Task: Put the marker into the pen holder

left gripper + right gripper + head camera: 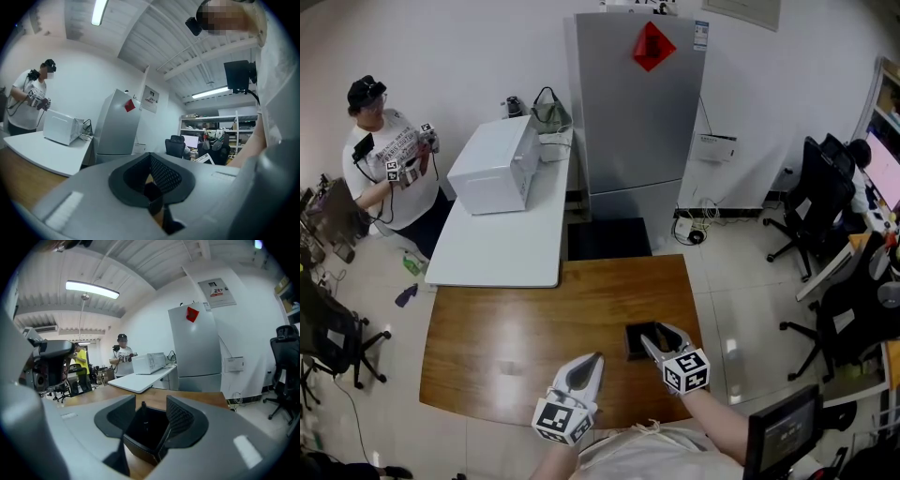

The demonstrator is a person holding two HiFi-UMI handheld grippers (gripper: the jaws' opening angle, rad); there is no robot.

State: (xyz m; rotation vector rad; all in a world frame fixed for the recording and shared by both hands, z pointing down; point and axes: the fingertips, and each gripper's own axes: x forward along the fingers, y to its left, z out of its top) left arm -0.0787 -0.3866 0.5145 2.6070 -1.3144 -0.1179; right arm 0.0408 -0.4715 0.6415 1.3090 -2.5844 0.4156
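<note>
The fridge [642, 103] fills the upper middle of the head view, with a white table [502, 248] to its left carrying a microwave [492, 167]. A person [389, 155] stands at the upper left, busy with their own grippers. None of this bears on the task.

The work sits low in the frame, on the brown desk [534, 328]. The 2 grippers come in from the bottom edge, close to the wearer's body.

The left gripper [594, 362] lies lower centre with its jaws drawn together to a point. In its own view the pads meet, and a small dark shape shows low in the gap, which I cannot identify. It looks parked out of the way.

The right gripper [659, 336] is just right of it, at the holder [636, 342]. Its jaws stand apart, 1 on each side of that black box, and whether the pads touch its walls is unclear. That spread fits a let-go above the opening, or a light steadying of the box.

The marker [143, 409] shows in the right gripper view as a thin dark stick standing inside the holder, near its far wall. I judge it is already in, so the task looks about done.
</note>
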